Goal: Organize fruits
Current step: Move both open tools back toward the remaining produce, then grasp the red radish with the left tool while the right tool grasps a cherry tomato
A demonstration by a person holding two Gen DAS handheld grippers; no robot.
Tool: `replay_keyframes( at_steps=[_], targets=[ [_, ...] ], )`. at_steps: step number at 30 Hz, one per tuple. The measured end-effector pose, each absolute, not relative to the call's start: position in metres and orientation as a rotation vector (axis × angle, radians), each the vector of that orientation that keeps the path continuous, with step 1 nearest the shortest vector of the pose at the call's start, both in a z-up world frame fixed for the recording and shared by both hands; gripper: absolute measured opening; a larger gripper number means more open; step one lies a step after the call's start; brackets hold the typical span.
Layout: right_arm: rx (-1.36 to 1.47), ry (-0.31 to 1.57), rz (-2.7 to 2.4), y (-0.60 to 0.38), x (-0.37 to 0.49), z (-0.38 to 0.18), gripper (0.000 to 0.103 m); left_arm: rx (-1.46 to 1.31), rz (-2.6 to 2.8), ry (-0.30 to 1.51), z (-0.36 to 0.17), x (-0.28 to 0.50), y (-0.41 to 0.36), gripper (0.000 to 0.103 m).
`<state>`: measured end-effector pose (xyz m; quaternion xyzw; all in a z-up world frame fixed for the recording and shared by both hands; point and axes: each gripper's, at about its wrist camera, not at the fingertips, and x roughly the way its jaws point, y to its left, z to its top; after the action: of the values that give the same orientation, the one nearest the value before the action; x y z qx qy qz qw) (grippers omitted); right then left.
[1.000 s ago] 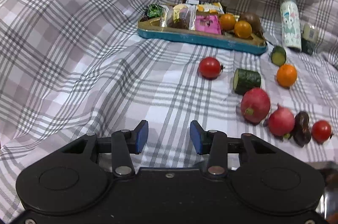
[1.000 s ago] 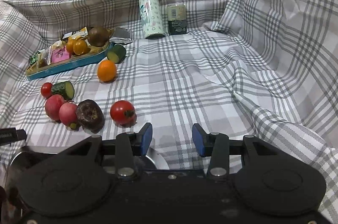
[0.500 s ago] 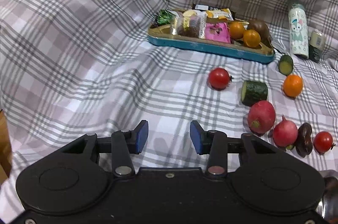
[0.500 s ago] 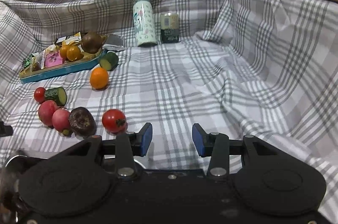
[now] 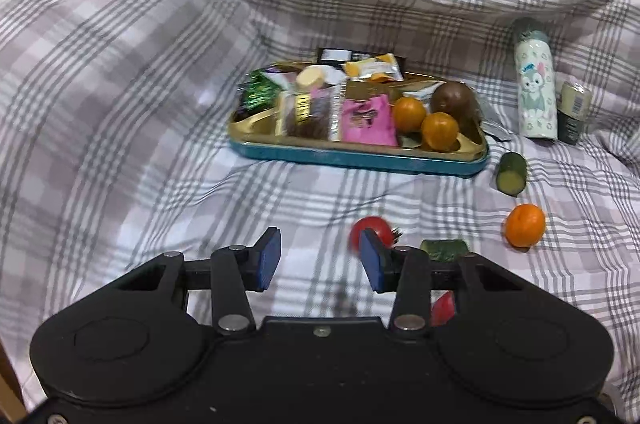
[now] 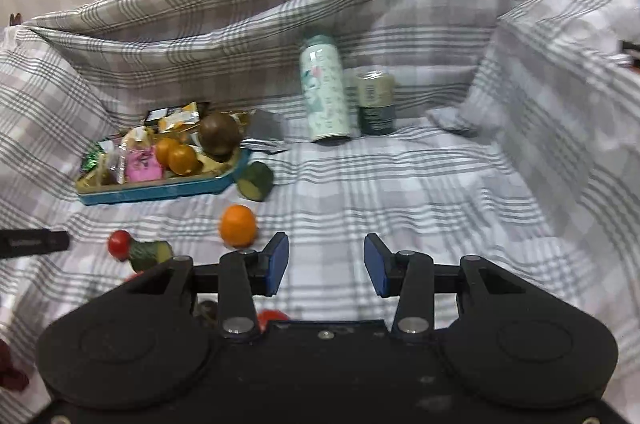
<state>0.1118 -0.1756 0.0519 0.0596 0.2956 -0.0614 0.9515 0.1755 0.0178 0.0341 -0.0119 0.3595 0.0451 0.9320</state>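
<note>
No lettering is legible: the print on the snack packets (image 5: 366, 118), pale bottle (image 5: 537, 90) and small can (image 6: 375, 103) is blurred.

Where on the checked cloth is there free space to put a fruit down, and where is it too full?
Free: the wide cloth right of the loose orange, in front of the bottle and can; also the cloth left of the tray. Crowded: the tray itself, and the strip before it with the tomato and cucumber pieces.
</note>
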Motion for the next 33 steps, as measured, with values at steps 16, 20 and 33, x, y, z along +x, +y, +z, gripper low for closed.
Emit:
replay_keyframes(
  at_steps=[16,20,33],
  targets=[
    [0.104,0.684,0.001,-0.148,0.183,0.037,0.045,0.006,-0.031,0.847,0.009,0.205,0.006,0.051],
    [0.132,0.715,-0.015,-0.156,0.171,0.029,0.045,-0.017,-0.054,0.857,0.01,0.194,0.009,0.051],
    [0.056,0.725,0.028,-0.153,0.124,0.011,0.045,0.057,-0.279,0.731,0.016,0.147,-0.026,0.051]
  ],
)
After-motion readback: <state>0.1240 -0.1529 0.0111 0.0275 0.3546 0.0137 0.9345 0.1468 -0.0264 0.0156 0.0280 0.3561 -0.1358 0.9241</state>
